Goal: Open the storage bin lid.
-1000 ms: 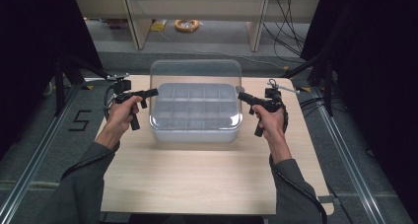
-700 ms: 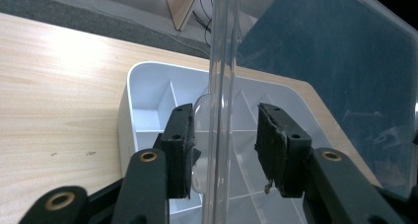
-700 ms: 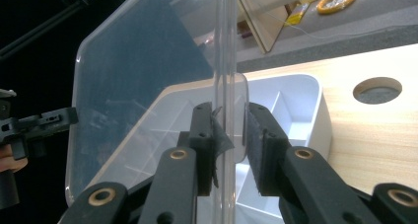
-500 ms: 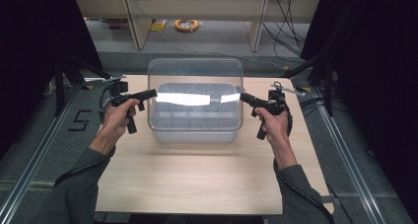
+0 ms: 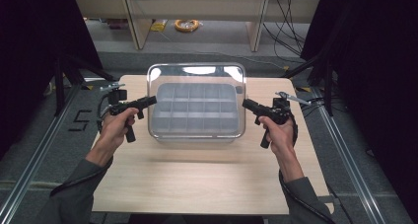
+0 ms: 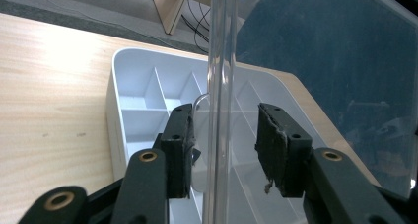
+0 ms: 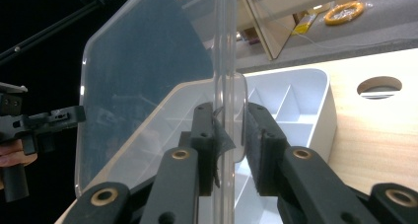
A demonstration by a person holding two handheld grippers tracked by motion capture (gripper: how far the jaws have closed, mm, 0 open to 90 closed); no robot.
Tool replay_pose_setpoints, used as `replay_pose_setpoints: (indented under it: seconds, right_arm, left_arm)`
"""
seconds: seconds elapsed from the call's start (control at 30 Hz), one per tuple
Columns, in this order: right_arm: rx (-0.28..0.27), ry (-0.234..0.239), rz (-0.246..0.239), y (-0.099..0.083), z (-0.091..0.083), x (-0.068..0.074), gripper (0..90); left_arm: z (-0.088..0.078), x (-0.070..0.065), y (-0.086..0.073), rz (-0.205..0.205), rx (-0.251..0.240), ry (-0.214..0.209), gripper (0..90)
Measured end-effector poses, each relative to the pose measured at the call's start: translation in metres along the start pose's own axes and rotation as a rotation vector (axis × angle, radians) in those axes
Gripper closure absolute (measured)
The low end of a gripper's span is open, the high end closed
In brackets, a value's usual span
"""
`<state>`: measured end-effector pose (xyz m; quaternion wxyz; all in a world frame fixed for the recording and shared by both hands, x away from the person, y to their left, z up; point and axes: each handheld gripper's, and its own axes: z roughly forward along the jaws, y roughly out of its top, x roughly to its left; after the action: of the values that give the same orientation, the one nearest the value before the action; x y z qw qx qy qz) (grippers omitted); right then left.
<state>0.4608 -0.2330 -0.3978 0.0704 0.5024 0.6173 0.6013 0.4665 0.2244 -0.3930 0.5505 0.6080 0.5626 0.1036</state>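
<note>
Clear plastic lid (image 5: 196, 76) is what we hold up over the pale grey divider tray (image 5: 194, 110) on the wooden bench (image 5: 197, 179), tilted with its far edge higher. On the left, our left tongs (image 5: 150, 100) sit at the lid's left rim (image 6: 219, 86) with the jaws drawn in around it, though in the left gripper view one pad (image 6: 276, 150) stands a little off the plastic. On the right, our right tongs (image 5: 245, 103) are clamped on the lid's right rim (image 7: 226, 100), both pads pressed against it, tray below.
</note>
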Motion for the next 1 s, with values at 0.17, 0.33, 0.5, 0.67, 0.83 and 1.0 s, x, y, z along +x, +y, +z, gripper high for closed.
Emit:
replay_pose_setpoints:
  seconds: [0.17, 0.33, 0.5, 0.67, 0.83, 1.0]
  right_arm:
    - [-0.014, 0.0, -0.029, -0.011, -0.01, 0.002, 76.1]
    - [-0.005, 0.004, -0.038, -0.022, -0.016, -0.001, 76.3]
    - [-0.001, 0.01, -0.052, -0.03, -0.021, 0.0, 76.4]
    - [0.011, 0.009, -0.032, -0.038, -0.024, 0.004, 76.6]
    - [0.023, 0.012, -0.024, -0.046, -0.03, 0.009, 76.7]
    - [0.03, 0.007, -0.02, -0.055, -0.035, 0.008, 76.6]
  left_arm:
    - [-0.008, -0.005, -0.013, 0.032, -0.006, 0.003, 58.2]
    - [-0.011, -0.004, -0.025, 0.024, 0.009, -0.009, 58.6]
    - [-0.013, -0.002, -0.034, 0.019, 0.022, -0.01, 58.3]
    - [-0.017, 0.001, -0.044, 0.015, 0.027, -0.012, 58.0]
    - [-0.023, 0.0, -0.054, 0.006, 0.038, -0.007, 57.4]
    - [-0.028, -0.003, -0.063, 0.013, 0.046, -0.008, 57.9]
